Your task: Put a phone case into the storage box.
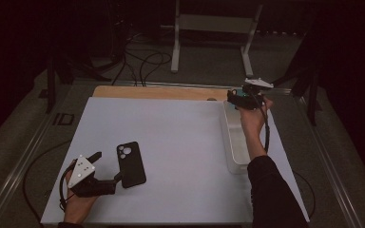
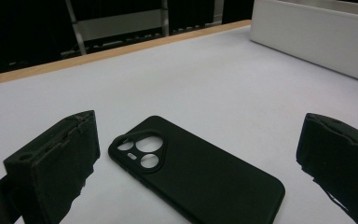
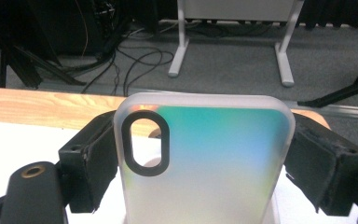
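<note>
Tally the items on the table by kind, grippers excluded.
Phone cases: 2, a black phone case lying flat between the open jaws of the left gripper, and an iridescent phone case clamped in the right gripper.
White bins: 1, the white bin at the table's right.
Total: 3

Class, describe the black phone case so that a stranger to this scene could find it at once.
Start at the white table and go to its near left part. There, between the open left claw, lies the black phone case, flat, camera cut-outs up. The other case is translucent.
</note>
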Tool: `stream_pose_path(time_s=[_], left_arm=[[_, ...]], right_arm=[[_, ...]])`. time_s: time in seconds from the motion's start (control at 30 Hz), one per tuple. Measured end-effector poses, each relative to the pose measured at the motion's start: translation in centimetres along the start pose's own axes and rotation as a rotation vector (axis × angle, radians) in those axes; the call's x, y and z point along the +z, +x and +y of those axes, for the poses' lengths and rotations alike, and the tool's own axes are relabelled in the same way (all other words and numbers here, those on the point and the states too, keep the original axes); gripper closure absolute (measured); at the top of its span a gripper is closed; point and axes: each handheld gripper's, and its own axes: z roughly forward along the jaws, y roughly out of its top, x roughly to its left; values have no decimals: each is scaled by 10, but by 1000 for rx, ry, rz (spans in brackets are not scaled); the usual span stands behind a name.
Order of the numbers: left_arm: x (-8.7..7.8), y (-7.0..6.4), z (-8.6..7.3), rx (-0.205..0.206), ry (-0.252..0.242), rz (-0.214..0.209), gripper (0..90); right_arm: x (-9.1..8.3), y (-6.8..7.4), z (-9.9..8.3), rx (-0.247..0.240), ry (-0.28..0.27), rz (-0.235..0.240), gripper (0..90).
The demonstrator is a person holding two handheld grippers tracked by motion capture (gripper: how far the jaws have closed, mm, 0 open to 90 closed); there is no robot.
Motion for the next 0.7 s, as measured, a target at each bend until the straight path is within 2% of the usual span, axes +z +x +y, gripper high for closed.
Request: stream_pose_path(time_s=[0.3,0.53,0.7], left_arm=[[0,-1,0,3,3,-1,0],[0,0,0,2,3,-1,0],[0,-1,0,3,4,-1,0]], right_arm=[[8,1,-7,9,29,2,165],[14,0,-11,16,44,-16,165],[17,0,-13,-4,51,-29,165]])
